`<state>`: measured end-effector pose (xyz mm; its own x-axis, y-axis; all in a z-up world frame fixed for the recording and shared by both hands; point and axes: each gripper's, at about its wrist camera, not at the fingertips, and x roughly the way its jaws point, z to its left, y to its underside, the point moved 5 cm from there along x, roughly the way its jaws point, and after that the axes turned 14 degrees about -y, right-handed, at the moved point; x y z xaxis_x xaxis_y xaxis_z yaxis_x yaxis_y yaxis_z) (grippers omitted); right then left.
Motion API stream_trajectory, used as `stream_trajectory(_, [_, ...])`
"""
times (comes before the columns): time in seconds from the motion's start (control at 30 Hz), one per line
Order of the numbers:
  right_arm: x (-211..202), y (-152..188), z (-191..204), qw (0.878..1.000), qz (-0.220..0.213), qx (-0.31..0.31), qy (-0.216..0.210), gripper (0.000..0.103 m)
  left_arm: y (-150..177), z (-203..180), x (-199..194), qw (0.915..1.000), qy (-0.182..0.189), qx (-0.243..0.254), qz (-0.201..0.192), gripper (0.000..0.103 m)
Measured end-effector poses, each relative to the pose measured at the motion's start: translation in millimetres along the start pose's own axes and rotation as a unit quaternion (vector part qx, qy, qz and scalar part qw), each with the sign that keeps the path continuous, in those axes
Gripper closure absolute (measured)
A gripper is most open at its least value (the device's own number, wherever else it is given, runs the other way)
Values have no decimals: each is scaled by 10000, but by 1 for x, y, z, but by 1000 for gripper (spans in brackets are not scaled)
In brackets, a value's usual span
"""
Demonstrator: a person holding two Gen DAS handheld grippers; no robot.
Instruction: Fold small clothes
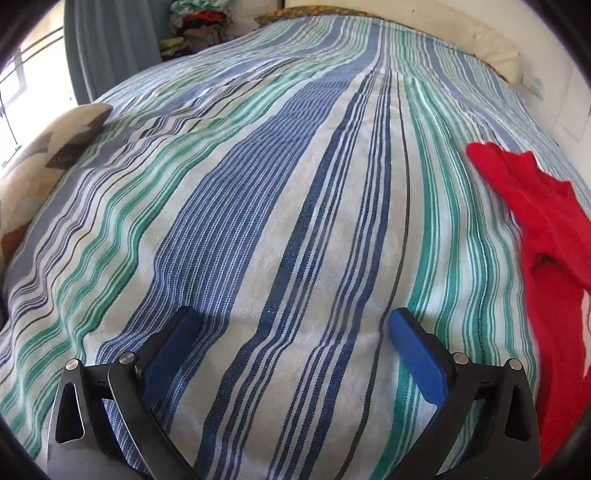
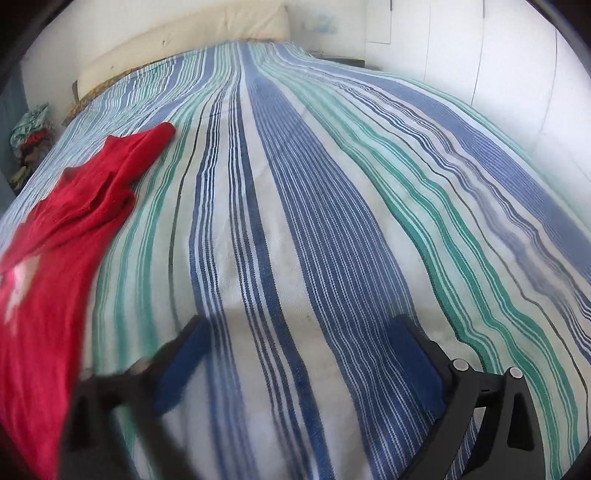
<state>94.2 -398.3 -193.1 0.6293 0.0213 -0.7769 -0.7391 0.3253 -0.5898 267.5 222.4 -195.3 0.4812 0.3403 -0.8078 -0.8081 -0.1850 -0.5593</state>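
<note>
While the left gripper hangs over the striped bedspread, its two blue pads stand wide apart with only bare cloth between them. In this left wrist view a red garment lies crumpled near the right edge of the bed, well clear of the pads and touching neither. A patterned cushion rests at the left edge of the bed, and a cream headboard runs along the far end. Past the far left corner stands a heap of mixed clothes beside a grey-blue curtain.

In the right wrist view the right gripper also has its fingers spread wide, empty, above the blue and green stripes of the bedspread. Its left finger is smeared by motion blur; the right one is sharp. The red garment lies toward the left edge of the bed, one narrow end reaching up toward the headboard, and it has a pale mark near the picture's left border, too blurred to read. The garment is loosely bunched, not neatly folded. White cupboard doors stand beyond the right edge of the bed.
</note>
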Motion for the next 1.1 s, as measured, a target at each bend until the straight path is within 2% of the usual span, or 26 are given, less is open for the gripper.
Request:
stream_trajectory(0.1, [2, 1, 2, 10000, 11, -13, -69, 1, 3, -3, -2, 9999, -81, 85, -60, 0])
stream_trajectory(0.2, [2, 3, 3, 9999, -3, 17, -117, 0, 3, 0, -1, 10000, 50, 1, 22, 0])
stream_trajectory(1.1, [8, 4, 9, 10000, -67, -26, -66, 0, 0, 0, 1, 10000, 84, -12, 45, 0])
